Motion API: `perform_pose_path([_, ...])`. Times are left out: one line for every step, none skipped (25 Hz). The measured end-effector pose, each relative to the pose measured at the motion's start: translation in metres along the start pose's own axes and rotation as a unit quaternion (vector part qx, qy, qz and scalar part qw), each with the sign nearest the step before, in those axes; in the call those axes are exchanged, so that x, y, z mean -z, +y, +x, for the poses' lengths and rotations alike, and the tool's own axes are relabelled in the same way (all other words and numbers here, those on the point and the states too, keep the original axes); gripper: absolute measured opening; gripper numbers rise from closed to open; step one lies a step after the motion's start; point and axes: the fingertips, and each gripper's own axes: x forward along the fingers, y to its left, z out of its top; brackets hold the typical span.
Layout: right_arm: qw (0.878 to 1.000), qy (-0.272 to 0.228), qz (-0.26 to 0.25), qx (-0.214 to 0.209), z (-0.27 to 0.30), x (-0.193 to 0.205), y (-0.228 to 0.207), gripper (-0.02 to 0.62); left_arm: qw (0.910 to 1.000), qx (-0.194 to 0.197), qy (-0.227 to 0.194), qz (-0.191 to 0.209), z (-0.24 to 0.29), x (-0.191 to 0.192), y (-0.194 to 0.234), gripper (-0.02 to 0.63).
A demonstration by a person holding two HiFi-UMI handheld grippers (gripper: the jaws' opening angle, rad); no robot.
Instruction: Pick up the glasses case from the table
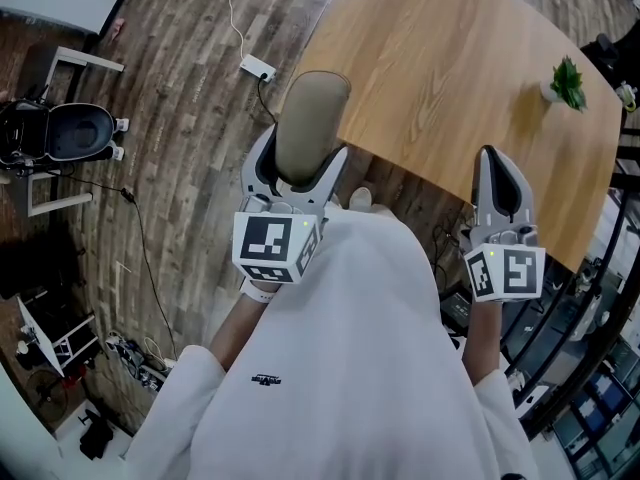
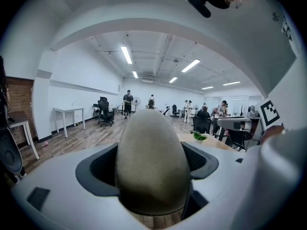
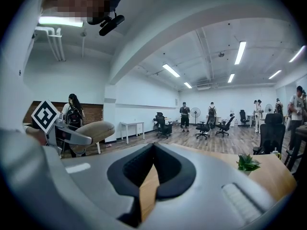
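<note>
A wood-plank floor [image 1: 180, 98] is seen across the left of the head view, and a pale wooden worktop [image 1: 450, 78] fills the upper right. A white shirt [image 1: 350, 368] takes up the lower middle, with both grippers held out in front of it.

The left gripper [image 1: 300, 163] is raised near the worktop's near edge. Its jaws are closed on the two sides of the case [image 1: 312, 118], a beige, rounded case that is gripped at its lower end and points up and away from the person. In the left gripper view the case [image 2: 152, 162] is seen end-on, filling the gap between the dark pads. From the right gripper view it [image 3: 93, 130] is seen held in the air, clear of the worktop.

The right gripper [image 1: 488, 158] is held over the worktop's near edge, well apart from the left one. Its jaws [image 3: 152, 147] meet at the tips, and nothing is held between them.

A small plant [image 1: 568, 80] stands at the worktop's far right. A white power strip [image 1: 257, 67] lies on the floor.
</note>
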Motion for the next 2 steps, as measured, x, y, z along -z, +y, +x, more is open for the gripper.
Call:
perform_pose_path([1.0, 0.0, 0.0, 0.0, 0.0004, -0.0002, 0.0008, 0.011, 1.0, 0.001, 0.0, 0.0, 0.0002, -0.0005, 0.0007, 0.399])
perform_pose_path([1.0, 0.0, 0.001, 0.0, 0.001, -0.0005, 0.0017, 0.011, 1.0, 0.001, 0.0, 0.0, 0.0005, -0.001, 0.0015, 0.399])
